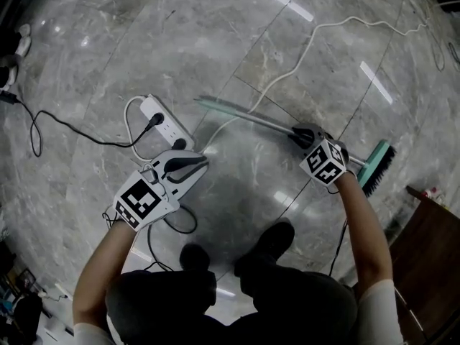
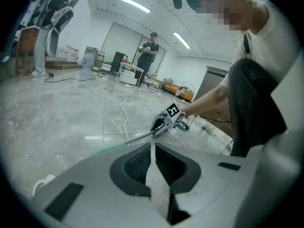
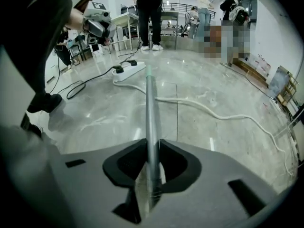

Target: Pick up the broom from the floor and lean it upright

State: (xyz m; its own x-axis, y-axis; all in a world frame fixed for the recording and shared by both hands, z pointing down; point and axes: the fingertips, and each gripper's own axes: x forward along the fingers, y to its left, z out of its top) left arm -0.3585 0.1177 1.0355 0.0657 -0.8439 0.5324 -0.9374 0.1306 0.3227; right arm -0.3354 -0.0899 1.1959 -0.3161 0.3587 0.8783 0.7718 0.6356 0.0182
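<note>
Two grippers in play over the grey marble floor [image 1: 180,34], and the broom [image 1: 266,123] lies flat on it, stretched diagonally in the head view: green-tipped end of the handle [image 1: 215,106] up and to the left, near the white power strip [image 1: 167,124], and the teal head with dark bristles [image 1: 377,165] down at the right, close to a piece of dark wooden furniture [image 1: 431,250]. The right gripper [image 1: 298,135] is down on the metal handle, nearer the head than the tip, and its own view tells it plainly: the handle [image 3: 151,118] runs straight between the jaws, with the pads pinching it from both sides. The left gripper [image 1: 201,162] hangs apart from the broom, above the floor just beside the power strip, pointing toward the handle without touching it; in the left gripper view its jaws are pressed together with nothing between them, and beyond them the right gripper [image 2: 159,125] sits on the handle [image 2: 137,137]. A white cable [image 1: 302,56] snakes away from the strip across the tiles, passing the handle's tip, and a black cable [image 1: 65,128] trails off to the left. The person's shoes [image 1: 269,243] stand just below both grippers.
</note>
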